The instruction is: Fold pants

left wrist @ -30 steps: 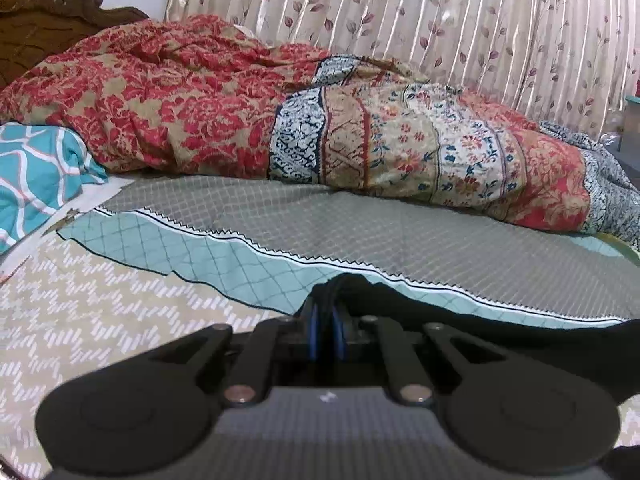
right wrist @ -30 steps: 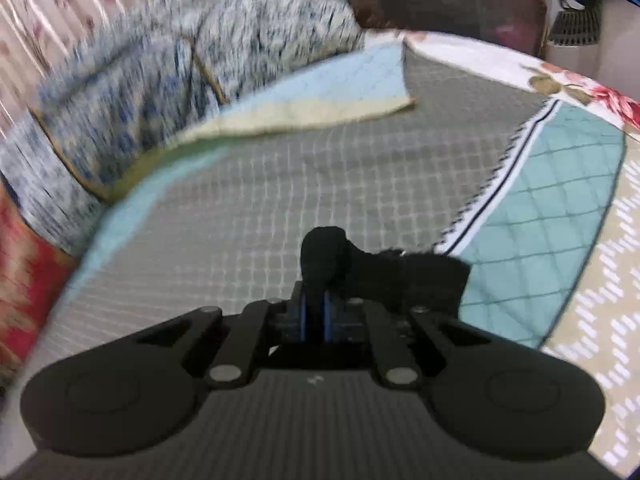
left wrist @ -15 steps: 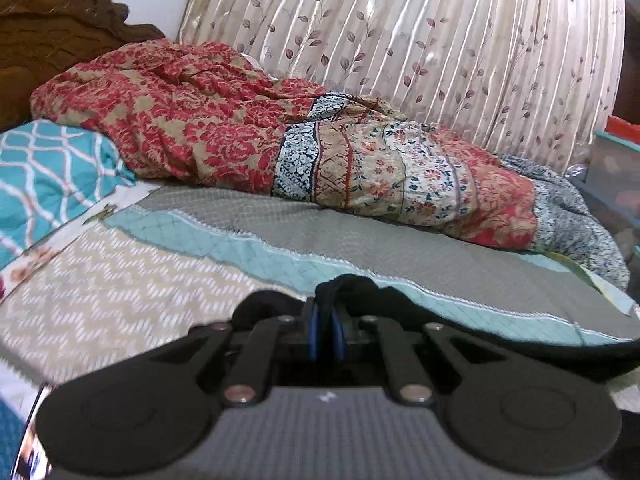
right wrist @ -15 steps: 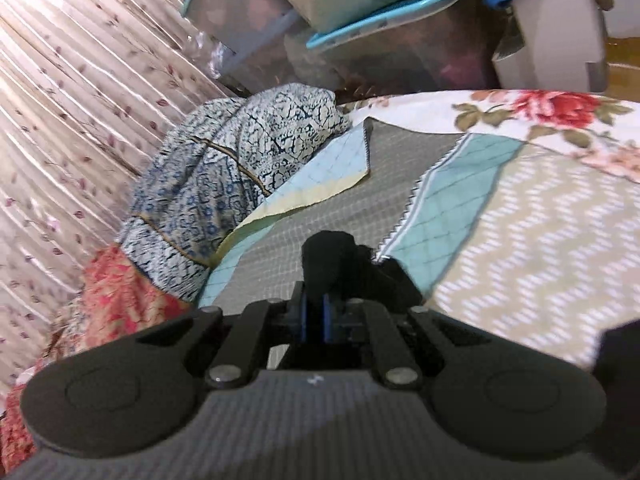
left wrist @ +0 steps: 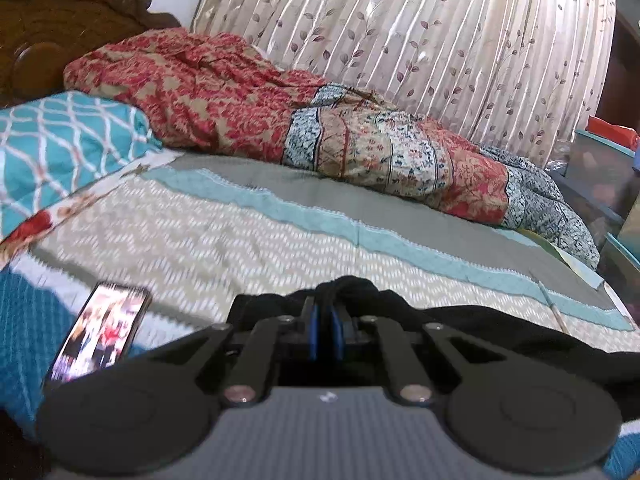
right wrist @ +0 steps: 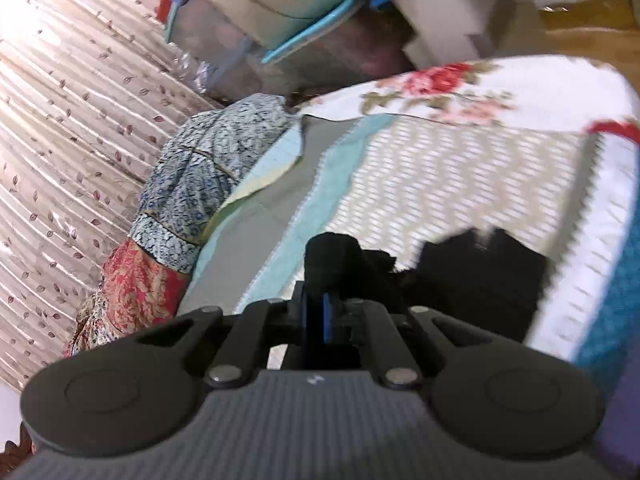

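Both claws are clamped tight on the soft black fabric pants (left wrist: 500, 328), and that seems to be the whole idea: the left claw (left wrist: 325, 312) has a bunched edge pinched between its blue-lined jaws, the right claw (right wrist: 320, 280) grips another bunch of the same cloth, so the garment hangs stretched between two held points and can be laid flat or doubled over. From the left wrist view the dark cloth trails off to the right, low over the bed; from the right wrist view a loose flap of it (right wrist: 484, 276) droops over the bed's near edge. Underneath lies the quilted patchwork bedspread in grey, pale teal and cream (left wrist: 248, 236), fairly smooth, a decent folding surface. A smartphone with a lit screen (left wrist: 102, 328) lies on it at the left, close enough to get covered, I'd guess. Behind, a rumpled red floral blanket (left wrist: 224, 96) is heaped along the far side, a teal lattice-patterned pillow (left wrist: 60, 148) sits by the carved wooden headboard (left wrist: 60, 28), and pleated cream curtains with leaf print (left wrist: 440, 40) close off the wall.
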A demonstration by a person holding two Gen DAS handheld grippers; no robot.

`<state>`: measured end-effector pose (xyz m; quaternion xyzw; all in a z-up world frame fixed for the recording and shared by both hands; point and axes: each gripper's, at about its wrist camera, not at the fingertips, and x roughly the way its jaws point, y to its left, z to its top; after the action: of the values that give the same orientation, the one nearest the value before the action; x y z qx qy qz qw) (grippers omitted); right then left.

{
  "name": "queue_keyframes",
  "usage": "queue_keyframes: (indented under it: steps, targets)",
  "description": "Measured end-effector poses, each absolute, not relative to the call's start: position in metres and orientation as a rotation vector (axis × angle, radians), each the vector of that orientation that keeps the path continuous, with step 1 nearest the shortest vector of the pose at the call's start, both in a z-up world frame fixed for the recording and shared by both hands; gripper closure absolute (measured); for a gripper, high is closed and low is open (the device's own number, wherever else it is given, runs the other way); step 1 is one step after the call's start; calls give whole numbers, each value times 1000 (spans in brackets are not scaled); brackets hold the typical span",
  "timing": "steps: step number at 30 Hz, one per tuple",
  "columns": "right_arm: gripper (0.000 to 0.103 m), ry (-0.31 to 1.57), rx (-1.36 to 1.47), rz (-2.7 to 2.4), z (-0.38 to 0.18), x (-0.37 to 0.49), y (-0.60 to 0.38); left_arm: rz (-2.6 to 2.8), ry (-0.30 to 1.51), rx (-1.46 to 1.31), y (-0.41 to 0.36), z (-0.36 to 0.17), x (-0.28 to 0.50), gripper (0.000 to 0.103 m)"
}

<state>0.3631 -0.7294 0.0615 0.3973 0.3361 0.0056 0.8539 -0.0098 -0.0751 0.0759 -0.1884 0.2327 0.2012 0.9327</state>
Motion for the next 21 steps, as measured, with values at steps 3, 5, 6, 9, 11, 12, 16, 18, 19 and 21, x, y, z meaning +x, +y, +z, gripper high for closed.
queue_keyframes:
  steps: [3,5,6,9,11,12,16,18,19,21]
  targets:
    - [93,714,859,-2,50,348,-742,414,491,-406,-79,69,-26,95]
    - [93,722,872,-5,42,340,-747,414,502,-409,-84,65,-34,96]
    - [93,723,879,-2,39,336,-750,413,508,-409,-86,62,-38,96]
    - [93,726,883,-13,28,329,-758,411,533,-410,-91,54,-44,95]
    - [93,726,887,-26,20,324,-762,414,551,-401,-94,49,-46,95]
    - [93,726,896,-31,15,321,-765,418,564,-404,-94,47,-47,95]
    - [87,737,950,-32,-9,308,-785,418,617,-423,-92,39,-50,90]
    - [71,741,966,-31,-16,302,-790,419,621,-416,-91,41,-56,81]
    - [65,740,969,-29,-19,298,-793,425,610,-414,-89,44,-60,75]
    - [61,717,968,-42,-20,290,-800,444,584,-431,-82,49,-70,74]
